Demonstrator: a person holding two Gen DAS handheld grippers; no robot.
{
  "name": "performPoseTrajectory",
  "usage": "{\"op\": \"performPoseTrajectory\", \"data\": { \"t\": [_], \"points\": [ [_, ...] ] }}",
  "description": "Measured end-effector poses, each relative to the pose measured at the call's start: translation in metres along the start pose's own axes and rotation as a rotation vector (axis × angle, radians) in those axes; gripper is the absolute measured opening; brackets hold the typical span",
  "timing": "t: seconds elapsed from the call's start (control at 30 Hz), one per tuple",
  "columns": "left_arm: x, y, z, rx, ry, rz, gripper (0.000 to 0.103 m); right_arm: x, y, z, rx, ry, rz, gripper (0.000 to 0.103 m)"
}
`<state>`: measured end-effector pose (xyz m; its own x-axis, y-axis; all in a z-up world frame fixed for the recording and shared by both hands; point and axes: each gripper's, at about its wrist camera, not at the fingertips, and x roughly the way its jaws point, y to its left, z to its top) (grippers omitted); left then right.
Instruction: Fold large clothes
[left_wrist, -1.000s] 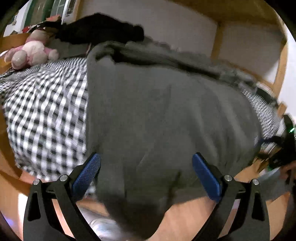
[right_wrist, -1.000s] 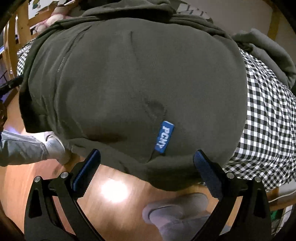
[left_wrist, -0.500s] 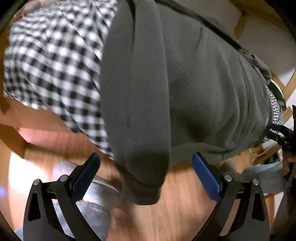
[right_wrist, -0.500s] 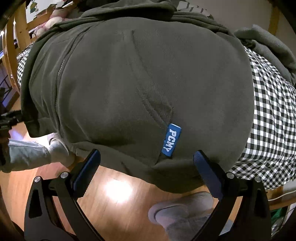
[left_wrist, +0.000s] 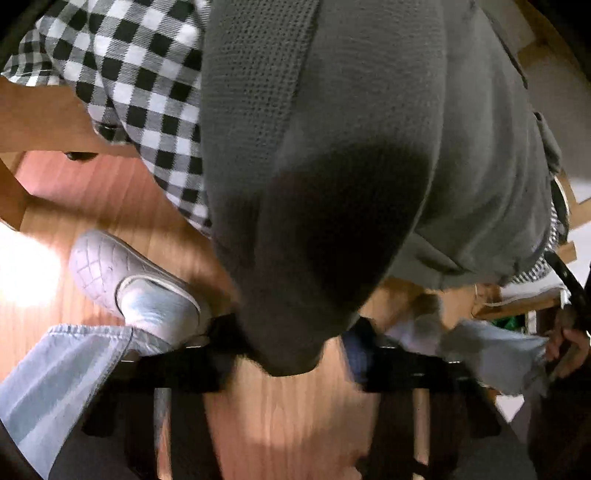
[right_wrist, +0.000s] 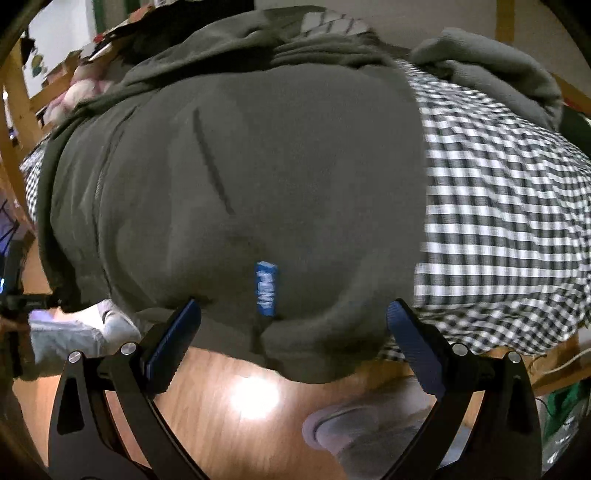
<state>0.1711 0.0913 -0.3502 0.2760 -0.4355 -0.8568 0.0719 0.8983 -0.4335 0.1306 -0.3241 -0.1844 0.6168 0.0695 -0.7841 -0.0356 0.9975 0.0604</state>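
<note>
1. wood floor (left_wrist: 110, 192) and a checked bedsheet (left_wrist: 147, 74) set the scene; the big grey-green hoodie (left_wrist: 369, 110) lies spread on the bed, its lower edge hanging over the near side above your slippered foot (left_wrist: 110, 273).
2. over on the left, your left claw (left_wrist: 295, 343) has the hanging end of the hoodie between its fingers, and its jaws are closing on it. the fingers are blurred, so you cannot yet count on the pads pressing the cloth.
3. across the middle, in the right wrist view, the hoodie (right_wrist: 258, 184) shows a pocket slit and a small blue label (right_wrist: 266, 288) near the hem.
4. to the right, your right claw (right_wrist: 291, 317) stands wide apart with nothing held; the hem with the label sits between its fingers, untouched as far as the view shows.
5. my read is that you are at the pick-up for the first fold: taking the bottom edge at two points.
6. next, let the left claw finish its bite, then push the right one onto the hem and close it at a matching spot. lift both evenly and carry the edge toward the hood, so the fabric folds flat and does not slide off the bed.
</note>
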Motion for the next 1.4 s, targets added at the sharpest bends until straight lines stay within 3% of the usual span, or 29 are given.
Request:
{"op": "performPoseTrajectory", "data": {
  "t": [0.03, 0.13, 0.27, 0.4, 0.6, 0.67, 0.8, 0.9, 1.0, 1.07, 1.1, 1.13, 1.2, 1.27, 1.3, 1.33, 1.4],
  "points": [
    [-0.003, 0.0, 0.0, 0.001, 0.008, -0.014, 0.015, -0.003, -0.005, 0.0, 0.01, -0.007, -0.002, 0.099],
    [-0.009, -0.006, 0.01, 0.005, 0.014, -0.065, 0.006, -0.015, -0.026, -0.001, 0.048, -0.022, -0.018, 0.099],
    [-0.017, -0.011, 0.01, -0.01, 0.019, -0.13, 0.004, -0.025, -0.06, -0.005, 0.129, -0.017, 0.002, 0.099],
    [-0.047, -0.019, 0.013, -0.001, 0.013, -0.175, 0.004, -0.021, -0.099, -0.01, 0.24, 0.05, 0.159, 0.1],
    [-0.106, -0.026, 0.019, 0.057, -0.004, -0.176, 0.004, 0.008, -0.121, -0.021, 0.264, 0.183, 0.32, 0.099],
    [-0.117, -0.027, 0.018, 0.062, -0.004, -0.185, 0.004, 0.02, -0.114, -0.025, 0.226, 0.213, 0.376, 0.099],
    [-0.129, -0.028, 0.019, 0.061, 0.008, -0.206, 0.004, 0.044, -0.088, -0.03, 0.071, 0.202, 0.392, 0.099],
    [-0.135, -0.031, 0.022, 0.075, 0.009, -0.204, 0.004, 0.059, -0.076, -0.026, -0.027, 0.161, 0.509, 0.099],
    [-0.143, -0.038, 0.025, 0.086, 0.006, -0.206, 0.004, 0.093, -0.091, -0.033, 0.082, 0.24, 0.616, 0.099],
    [-0.144, -0.04, 0.024, 0.092, 0.008, -0.202, 0.004, 0.112, -0.103, -0.043, 0.222, 0.301, 0.755, 0.099],
    [-0.144, -0.041, 0.023, 0.096, 0.013, -0.195, 0.004, 0.108, -0.103, -0.042, 0.229, 0.267, 0.801, 0.092],
    [-0.144, -0.042, 0.023, 0.097, 0.016, -0.191, 0.004, 0.109, -0.106, -0.043, 0.28, 0.28, 0.874, 0.076],
    [-0.141, -0.041, 0.021, 0.096, 0.028, -0.18, 0.004, 0.106, -0.109, -0.041, 0.329, 0.305, 0.931, 0.072],
    [-0.138, -0.039, 0.021, 0.093, 0.037, -0.168, 0.004, 0.097, -0.105, -0.04, 0.282, 0.316, 0.928, 0.052],
    [-0.136, -0.038, 0.02, 0.093, 0.04, -0.163, 0.004, 0.093, -0.102, -0.039, 0.254, 0.318, 0.938, 0.032],
    [-0.135, -0.038, 0.02, 0.091, 0.041, -0.16, 0.004, 0.089, -0.098, -0.039, 0.225, 0.323, 0.956, 0.025],
    [-0.131, -0.036, 0.019, 0.079, 0.046, -0.165, 0.004, 0.078, -0.095, -0.038, 0.206, 0.314, 0.993, 0.023]
  ]
}}
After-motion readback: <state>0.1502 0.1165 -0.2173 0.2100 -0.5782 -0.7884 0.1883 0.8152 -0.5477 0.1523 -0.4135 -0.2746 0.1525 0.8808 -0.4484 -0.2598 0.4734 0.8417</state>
